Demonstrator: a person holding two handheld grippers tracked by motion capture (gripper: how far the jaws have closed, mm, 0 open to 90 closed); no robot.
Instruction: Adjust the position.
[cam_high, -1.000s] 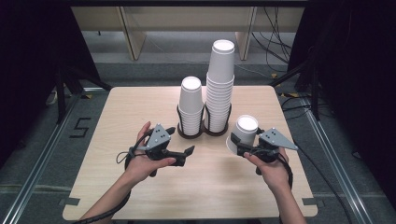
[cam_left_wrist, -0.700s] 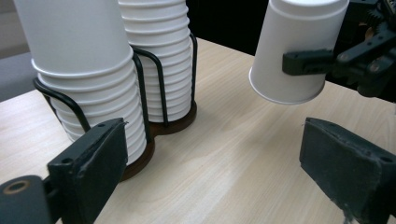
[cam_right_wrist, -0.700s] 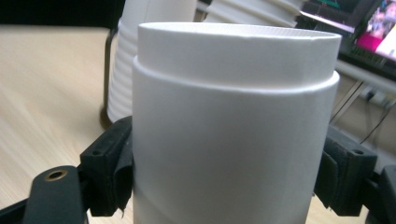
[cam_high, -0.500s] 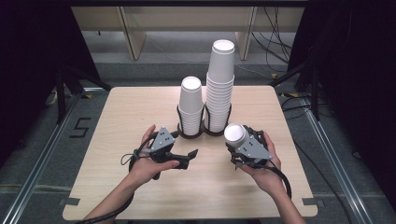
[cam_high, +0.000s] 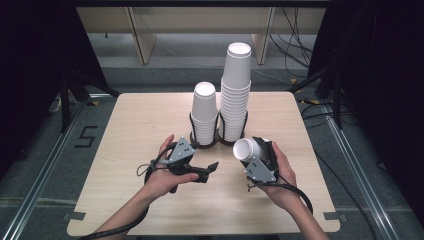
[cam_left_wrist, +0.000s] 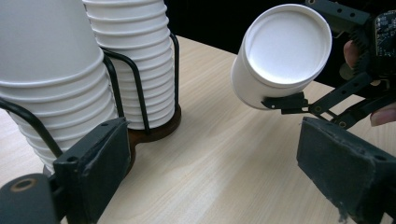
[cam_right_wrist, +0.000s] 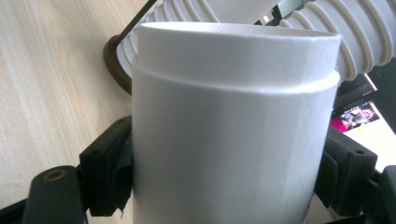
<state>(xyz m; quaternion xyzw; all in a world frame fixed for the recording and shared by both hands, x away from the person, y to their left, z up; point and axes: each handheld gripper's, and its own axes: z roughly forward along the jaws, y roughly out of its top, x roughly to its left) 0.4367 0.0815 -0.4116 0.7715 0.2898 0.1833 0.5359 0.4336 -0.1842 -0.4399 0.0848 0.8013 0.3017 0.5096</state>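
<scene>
Right tongs (cam_high: 250, 152) shifted toward frame centre, tipped, pinching white cup (cam_high: 246, 148) (base leftward); left tongs (cam_high: 210, 167) spread, empty, lately narrowing.

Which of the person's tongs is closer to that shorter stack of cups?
The left. The left tongs sit just in front of the shorter stack, jaws apart with nothing between them. The right tongs grip a loose cup farther off, before the taller stack.

Grey floor (cam_high: 45, 165), dark surroundings
</scene>
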